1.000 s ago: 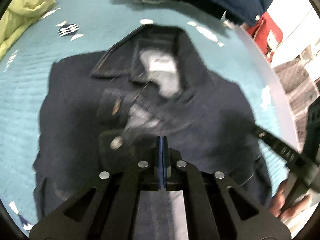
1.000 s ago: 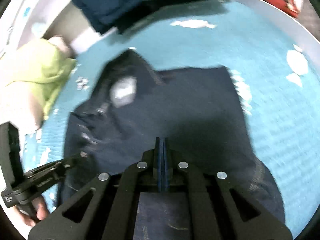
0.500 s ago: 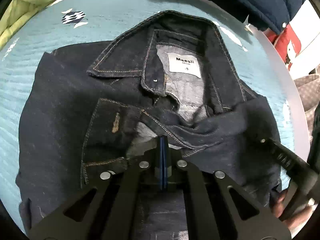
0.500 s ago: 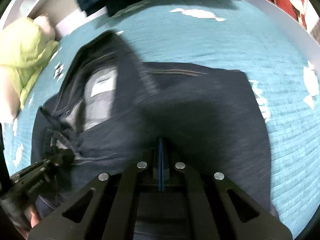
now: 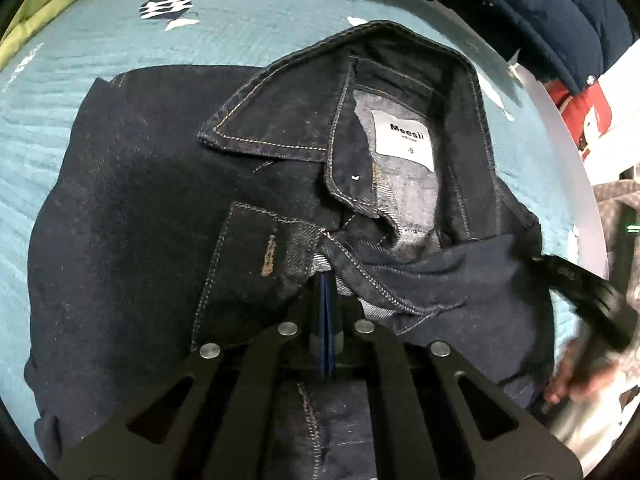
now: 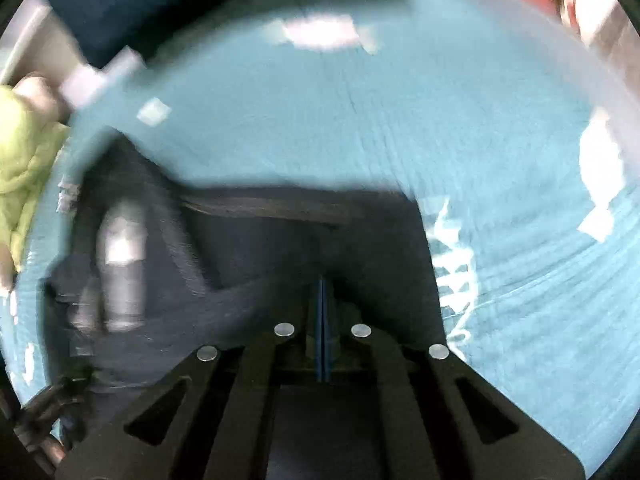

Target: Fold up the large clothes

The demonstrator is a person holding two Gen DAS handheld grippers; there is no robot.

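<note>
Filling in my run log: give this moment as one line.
task: fold | item: denim jacket on teal bedspread | left gripper: shut on jacket | right gripper: shut on jacket

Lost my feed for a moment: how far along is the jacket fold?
Done: the denim jacket lies on the teal cover, its bottom edge doubled up towards the collar. In hand: both tongs, left and right, are shut on that edge. Left: laying it flat, releasing, any further folds.

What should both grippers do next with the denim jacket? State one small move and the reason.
Probably lower the folded hem onto the jacket and let go: the left gripper and right gripper are both shut on denim, already drawn up below the collar.
</note>
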